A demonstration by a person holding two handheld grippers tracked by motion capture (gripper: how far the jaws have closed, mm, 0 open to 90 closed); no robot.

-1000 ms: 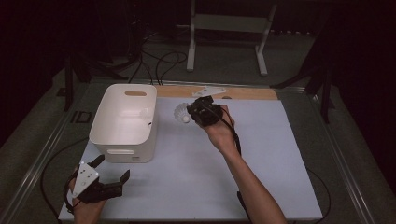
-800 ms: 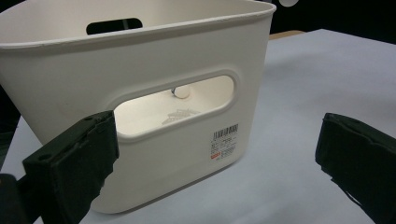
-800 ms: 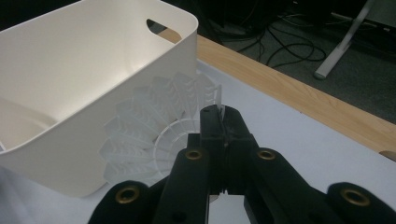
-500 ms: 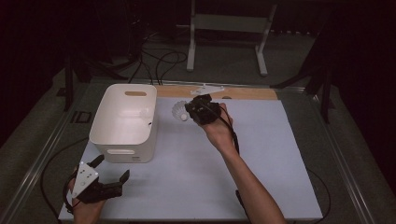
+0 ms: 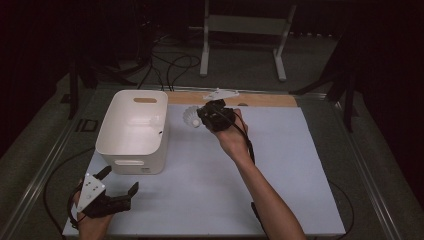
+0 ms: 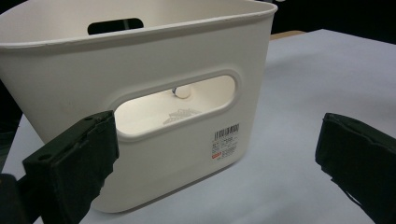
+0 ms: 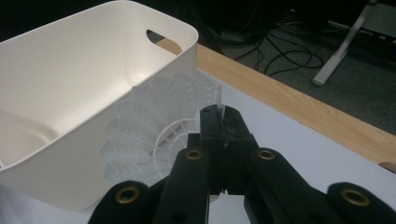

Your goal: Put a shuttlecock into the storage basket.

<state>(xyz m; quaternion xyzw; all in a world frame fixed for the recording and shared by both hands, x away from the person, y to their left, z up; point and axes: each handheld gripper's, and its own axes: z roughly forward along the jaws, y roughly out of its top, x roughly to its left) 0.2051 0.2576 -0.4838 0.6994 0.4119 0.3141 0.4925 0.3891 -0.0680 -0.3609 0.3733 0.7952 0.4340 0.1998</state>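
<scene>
The right gripper [image 5: 204, 118] has its jaws pressed together on the rim of a white plastic shuttlecock [image 5: 191, 117] with a ribbed, lattice skirt, held above the table's [image 5: 300, 165] far edge, just beside the white bin [image 5: 131, 150]. The bin's near wall carries a barcode sticker with red and black print too small to read. The left gripper [image 5: 116, 182], jaws spread wide and empty, rests at the table's near left corner.
</scene>
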